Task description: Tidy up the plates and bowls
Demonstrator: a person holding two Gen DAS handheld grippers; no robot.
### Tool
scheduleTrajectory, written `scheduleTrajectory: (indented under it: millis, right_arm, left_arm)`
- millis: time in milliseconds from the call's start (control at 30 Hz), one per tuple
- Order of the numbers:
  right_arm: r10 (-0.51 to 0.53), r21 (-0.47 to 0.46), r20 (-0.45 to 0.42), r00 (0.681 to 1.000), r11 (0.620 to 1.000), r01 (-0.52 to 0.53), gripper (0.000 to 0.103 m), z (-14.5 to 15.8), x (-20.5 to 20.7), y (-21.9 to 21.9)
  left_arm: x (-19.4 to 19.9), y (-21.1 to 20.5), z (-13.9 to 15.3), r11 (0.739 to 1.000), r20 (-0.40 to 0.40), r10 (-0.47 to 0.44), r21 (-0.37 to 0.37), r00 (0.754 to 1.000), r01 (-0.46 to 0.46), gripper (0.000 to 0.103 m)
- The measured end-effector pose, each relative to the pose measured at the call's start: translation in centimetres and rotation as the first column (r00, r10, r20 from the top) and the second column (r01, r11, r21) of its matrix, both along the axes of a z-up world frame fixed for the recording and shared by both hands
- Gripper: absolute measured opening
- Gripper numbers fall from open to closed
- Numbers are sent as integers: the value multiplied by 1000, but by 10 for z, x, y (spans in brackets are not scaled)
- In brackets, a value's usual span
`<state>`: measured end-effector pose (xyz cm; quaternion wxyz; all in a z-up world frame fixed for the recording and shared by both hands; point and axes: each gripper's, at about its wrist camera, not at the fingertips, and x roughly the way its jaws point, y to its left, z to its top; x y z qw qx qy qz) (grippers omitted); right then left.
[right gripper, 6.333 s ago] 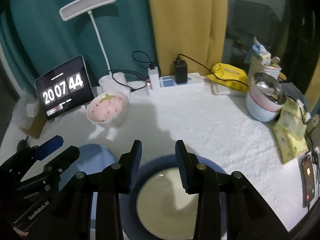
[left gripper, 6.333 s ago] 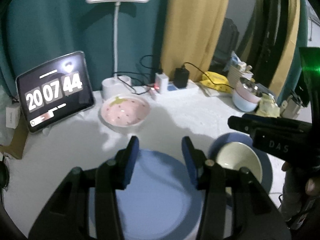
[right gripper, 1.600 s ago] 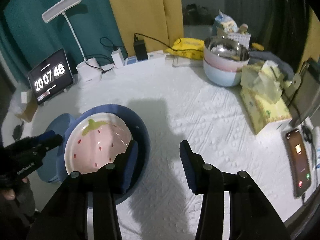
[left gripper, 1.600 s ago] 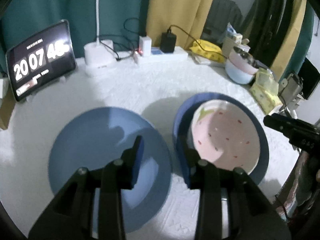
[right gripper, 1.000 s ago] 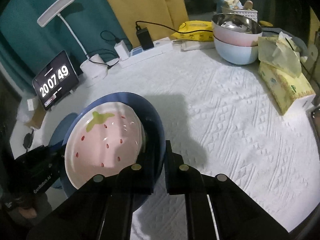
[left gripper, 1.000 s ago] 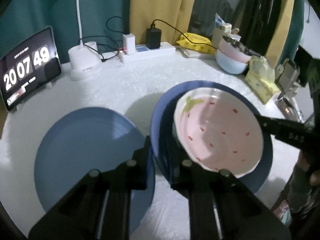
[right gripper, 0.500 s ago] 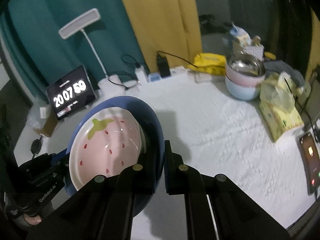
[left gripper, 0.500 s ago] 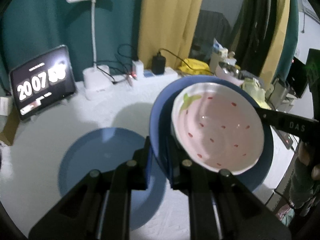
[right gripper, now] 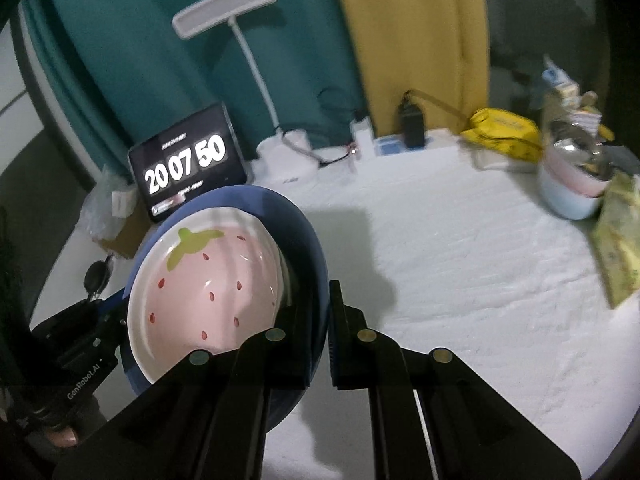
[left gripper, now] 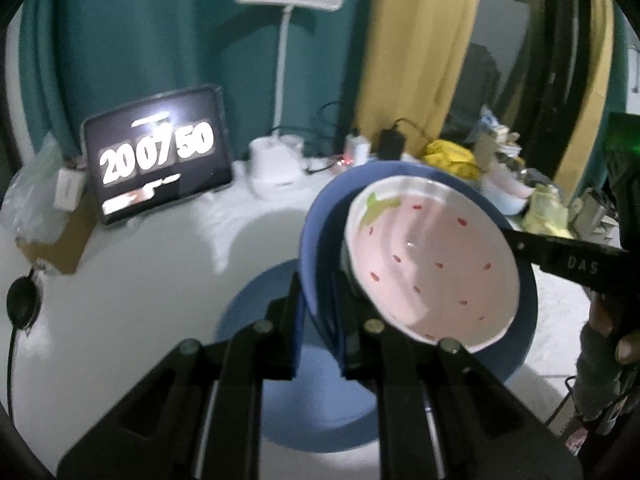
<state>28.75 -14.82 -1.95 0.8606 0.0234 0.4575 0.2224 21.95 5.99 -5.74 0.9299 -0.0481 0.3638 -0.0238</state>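
The left gripper (left gripper: 318,312) pinches the near-left rim of the dark blue plate (left gripper: 316,236), the rim running between its two jaws. The right gripper (right gripper: 320,316) clamps the opposite rim of the same plate, edge caught between its jaws. The plate hangs tilted in the air above the white tablecloth (right gripper: 460,280), carrying the pink strawberry bowl (left gripper: 432,264). Below it, a second blue plate (left gripper: 320,400) lies flat on the cloth. Farther back stand the clock tablet (left gripper: 158,160), the desk lamp (left gripper: 286,40) and the power strip (right gripper: 404,142).
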Motion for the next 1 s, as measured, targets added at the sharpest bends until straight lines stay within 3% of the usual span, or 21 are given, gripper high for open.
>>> scheduleTrajectory:
  millis: [300,500,600,633,667,833,967,1000]
  right_arm:
    - [34,-43,-71,997,998,-37,8,-38,10,40]
    - [28,-100,-2,1000,995,-28,12,-35,6,47]
    - [0,-128,30,1000,992,4,32,-31,4,42]
    - [-10,-135,40,999,991,15,39,-29,3,39]
    - [-18,-139,49,999,990,25,41,-27,2,35]
    - [-32,-166,122,992,985,52,48,-8,-14,21]
    - [-40,-181,200,979,980,77,54,13,-31,10]
    - [-41,-184,218,975,979,82,57,18,-36,8]
  left_arm:
    - [7,32,-34,999,-72,54,13,996,-53,11]
    - [7,37,-39,997,-53,75,38,996,-73,16]
    - [2,38,-38,992,-42,108,63,993,-106,28]
    - [0,39,-37,990,-37,126,69,991,-123,37]
    - [-4,40,-36,987,-29,144,81,989,-142,46]
    - [-22,36,-16,978,46,176,105,983,-180,53]
    - [-40,26,7,979,116,171,92,978,-182,73]
    - [-43,23,12,980,133,167,86,977,-179,73]
